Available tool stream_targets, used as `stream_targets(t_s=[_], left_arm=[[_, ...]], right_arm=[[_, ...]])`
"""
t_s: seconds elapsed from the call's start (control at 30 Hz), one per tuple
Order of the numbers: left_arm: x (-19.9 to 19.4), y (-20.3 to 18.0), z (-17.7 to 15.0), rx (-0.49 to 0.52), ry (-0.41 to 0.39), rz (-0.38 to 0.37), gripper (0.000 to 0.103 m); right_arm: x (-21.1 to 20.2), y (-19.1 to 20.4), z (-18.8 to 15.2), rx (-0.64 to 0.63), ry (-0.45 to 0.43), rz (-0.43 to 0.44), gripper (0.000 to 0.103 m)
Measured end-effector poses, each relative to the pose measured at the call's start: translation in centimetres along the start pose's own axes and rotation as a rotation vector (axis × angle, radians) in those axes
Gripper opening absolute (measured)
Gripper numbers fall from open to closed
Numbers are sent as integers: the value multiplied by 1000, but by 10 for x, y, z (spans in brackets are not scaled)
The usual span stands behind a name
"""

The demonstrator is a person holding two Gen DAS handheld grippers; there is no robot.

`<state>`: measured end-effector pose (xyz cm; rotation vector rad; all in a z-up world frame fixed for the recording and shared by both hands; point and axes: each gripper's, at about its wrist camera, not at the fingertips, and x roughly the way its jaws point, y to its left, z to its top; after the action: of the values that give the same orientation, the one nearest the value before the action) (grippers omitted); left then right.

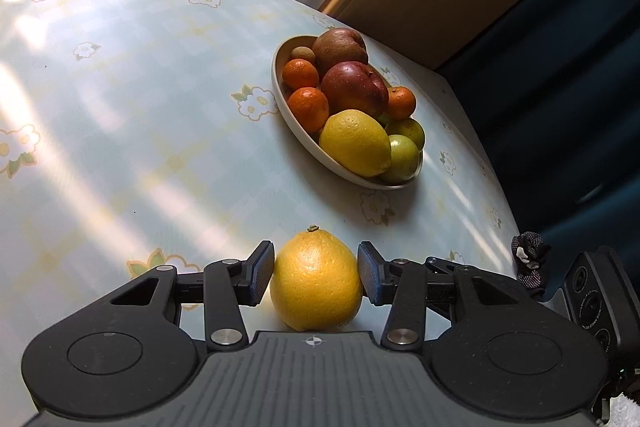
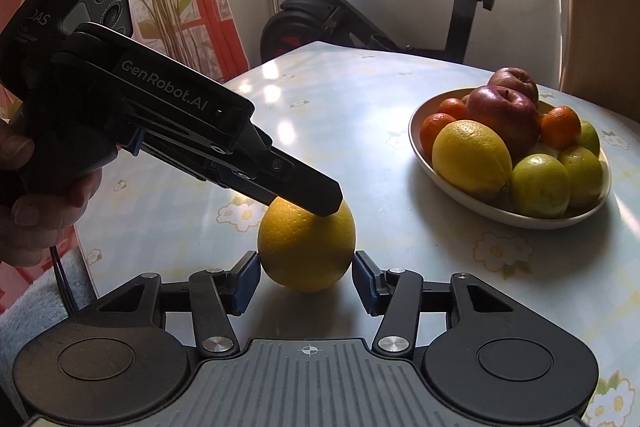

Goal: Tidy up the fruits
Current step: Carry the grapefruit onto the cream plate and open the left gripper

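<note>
A large yellow citrus fruit (image 1: 316, 283) stands on the flowered table. My left gripper (image 1: 316, 277) has its pads against both sides of the fruit. In the right wrist view the same fruit (image 2: 306, 251) sits between the pads of my right gripper (image 2: 306, 277), which stand just beside it with slight gaps. The left gripper (image 2: 320, 201) reaches in from the left over the fruit's top. A beige oval bowl (image 1: 280, 103) beyond holds apples, mandarins, a yellow citrus and green fruits; it also shows in the right wrist view (image 2: 424, 155).
The table edge (image 1: 484, 163) runs along the right, with dark blue fabric beyond. An exercise bike (image 2: 320, 11) stands behind the table's far side. A light blue towel (image 2: 36, 299) lies at the left near the holding hand.
</note>
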<state>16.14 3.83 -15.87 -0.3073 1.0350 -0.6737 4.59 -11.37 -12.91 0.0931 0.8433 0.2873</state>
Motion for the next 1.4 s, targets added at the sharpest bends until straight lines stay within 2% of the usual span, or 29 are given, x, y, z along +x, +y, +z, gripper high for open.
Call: stream_targets(t_s=[0.2, 0.37, 0.6, 0.77, 1.0, 1.23, 1.4], left_arm=[[-8, -10, 8, 6, -42, -13, 48], [-13, -35, 30, 53, -87, -22, 48], [2, -70, 64, 119, -113, -26, 48], [24, -89, 87, 155, -105, -20, 48], [48, -94, 109, 158, -68, -9, 48], [61, -96, 116, 178, -51, 19, 48], [68, -99, 118, 189, -40, 34, 48]], right_arm=[[-16, -7, 11, -5, -66, -13, 47], [-32, -25, 32, -27, -100, -38, 47], [-46, -63, 53, -21, -142, -90, 47], [-41, -89, 61, -32, -142, -131, 47], [-27, -111, 64, -29, -149, -156, 47], [-19, -119, 62, -33, -134, -168, 47], [-17, -127, 59, 13, -139, -156, 47]])
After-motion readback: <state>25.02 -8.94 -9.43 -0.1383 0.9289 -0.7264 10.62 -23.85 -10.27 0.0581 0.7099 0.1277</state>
